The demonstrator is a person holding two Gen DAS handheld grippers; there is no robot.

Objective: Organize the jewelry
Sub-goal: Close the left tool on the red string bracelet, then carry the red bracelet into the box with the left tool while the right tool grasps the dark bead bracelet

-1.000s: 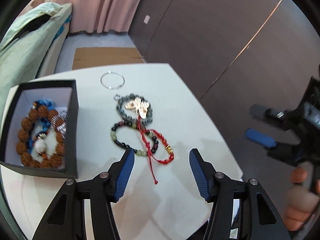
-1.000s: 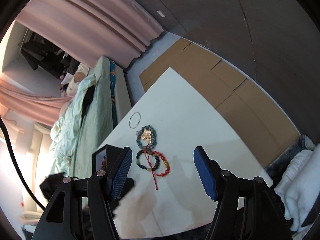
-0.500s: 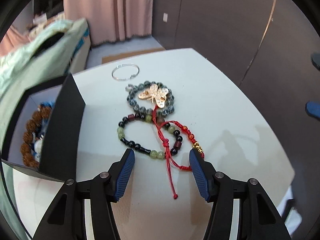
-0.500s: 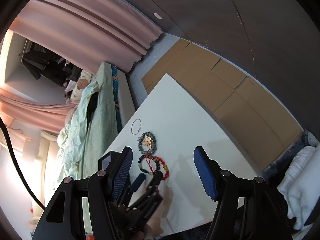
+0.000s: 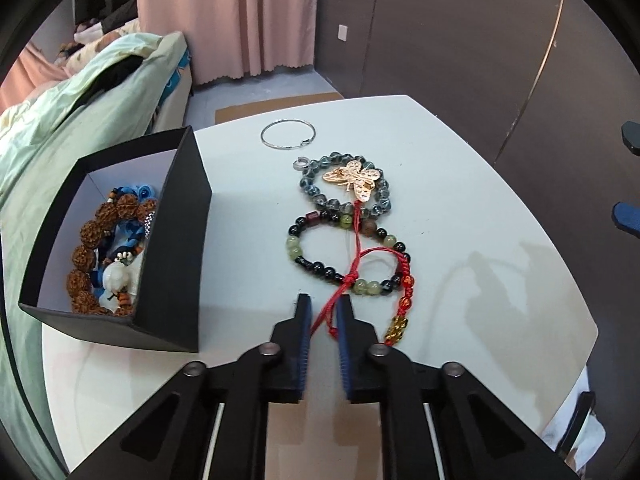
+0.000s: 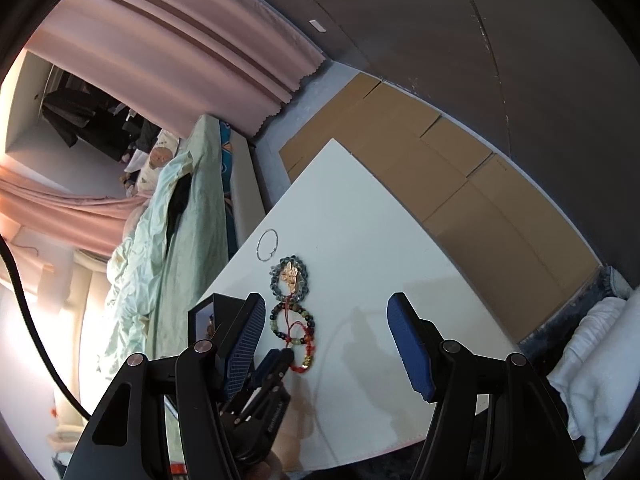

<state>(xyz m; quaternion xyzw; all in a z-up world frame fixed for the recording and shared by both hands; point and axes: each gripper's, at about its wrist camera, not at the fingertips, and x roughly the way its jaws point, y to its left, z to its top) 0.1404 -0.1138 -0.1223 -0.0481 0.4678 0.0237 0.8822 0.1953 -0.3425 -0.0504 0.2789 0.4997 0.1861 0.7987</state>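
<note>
1. Here the left gripper point(image 5: 322, 312) has just been closing, and its jaws now stand very narrow around the loose tails of the red cord bracelet point(image 5: 362, 270); the cord passes between the blue pads, which seem to pinch it.
2. The red cord bracelet lies on the white desk point(image 5: 480, 208), to the right of the black box point(image 5: 176, 264), and it crosses over a green and black bead bracelet point(image 5: 320, 258).
3. Farther away lies a grey bead bracelet point(image 5: 316, 190) with a gold butterfly charm point(image 5: 354, 176) on it, and beyond them a thin silver ring point(image 5: 288, 134).
4. The black box already holds brown bead bracelets point(image 5: 86, 252) and some blue pieces.
5. The right gripper point(image 6: 326, 344) is wide and holds nothing; it hangs above the near side of the desk.
6. I judge the cord to be very light, soft and limp, so it will dangle and swing when lifted.
7. The tails are a fair place to hold, but the cord could drag the bead bracelet beneath it, and thin cord may slip from the pads.
</note>
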